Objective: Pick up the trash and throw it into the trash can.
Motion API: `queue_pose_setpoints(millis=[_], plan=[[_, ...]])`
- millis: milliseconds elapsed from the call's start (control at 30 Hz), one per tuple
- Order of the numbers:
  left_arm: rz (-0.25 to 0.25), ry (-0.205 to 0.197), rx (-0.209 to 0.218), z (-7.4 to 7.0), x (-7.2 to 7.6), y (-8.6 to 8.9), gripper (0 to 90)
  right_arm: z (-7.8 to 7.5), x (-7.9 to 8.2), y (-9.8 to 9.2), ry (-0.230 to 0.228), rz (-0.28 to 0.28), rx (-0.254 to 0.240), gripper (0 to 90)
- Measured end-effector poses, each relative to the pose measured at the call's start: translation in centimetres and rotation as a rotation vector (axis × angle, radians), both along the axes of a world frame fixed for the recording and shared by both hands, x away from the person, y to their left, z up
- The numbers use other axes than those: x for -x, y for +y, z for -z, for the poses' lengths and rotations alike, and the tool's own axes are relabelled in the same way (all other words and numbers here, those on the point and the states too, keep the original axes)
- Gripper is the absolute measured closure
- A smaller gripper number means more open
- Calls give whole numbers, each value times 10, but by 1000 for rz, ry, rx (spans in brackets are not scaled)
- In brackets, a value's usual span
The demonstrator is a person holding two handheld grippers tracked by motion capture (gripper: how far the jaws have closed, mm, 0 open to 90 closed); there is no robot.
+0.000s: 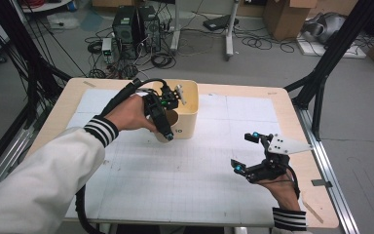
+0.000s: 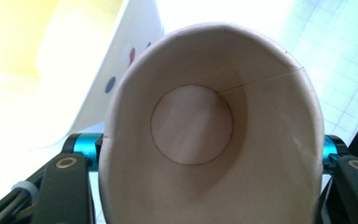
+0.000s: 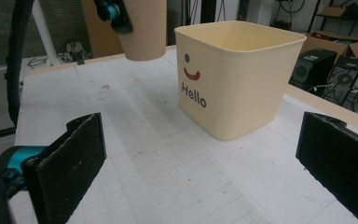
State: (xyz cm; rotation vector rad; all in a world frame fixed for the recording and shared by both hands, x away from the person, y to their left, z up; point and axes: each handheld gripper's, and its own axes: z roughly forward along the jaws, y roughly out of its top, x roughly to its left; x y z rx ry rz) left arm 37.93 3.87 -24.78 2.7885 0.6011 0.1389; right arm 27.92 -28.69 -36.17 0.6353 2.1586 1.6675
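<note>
The left gripper has its fingers clamped on a brown paper cup, squeezing its wall out of round and holding it clear of the desk. The cup hangs just near-left of the cream bin — its long axis tilted, mouth toward the gripper's camera. The bin's open top lies just far-right of the cup. The right gripper hovers well apart at near right, fingers wide open and empty.

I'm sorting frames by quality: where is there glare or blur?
Left gripper view: the background around the cup is blown out white and yellow, the bin hazy. Right gripper view: evenly lit, the bin's "Hello" sharp, the near pads soft. High view: even light, slightly soft.
</note>
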Motion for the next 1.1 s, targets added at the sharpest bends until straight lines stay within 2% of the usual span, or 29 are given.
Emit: queue_pose_setpoints(millis=[267,400,533,767,800,1100], plan=[[8,-10,15,-20,-6,1,332,0,0,0,2,0,0,4],[8,-6,16,-26,-9,3,332,0,0,-1,-8,2,0,4],[-3,-4,20,-31,-10,3,332,0,0,-1,3,4,-3,3],[10,-9,15,-47,-18,2,333,0,0,-2,-5,5,-4,4],[9,-9,18,-49,-18,2,332,0,0,-2,5,5,-2,3],[25,-4,35,-69,-24,3,333,0,-1,-2,-1,7,-1,3]])
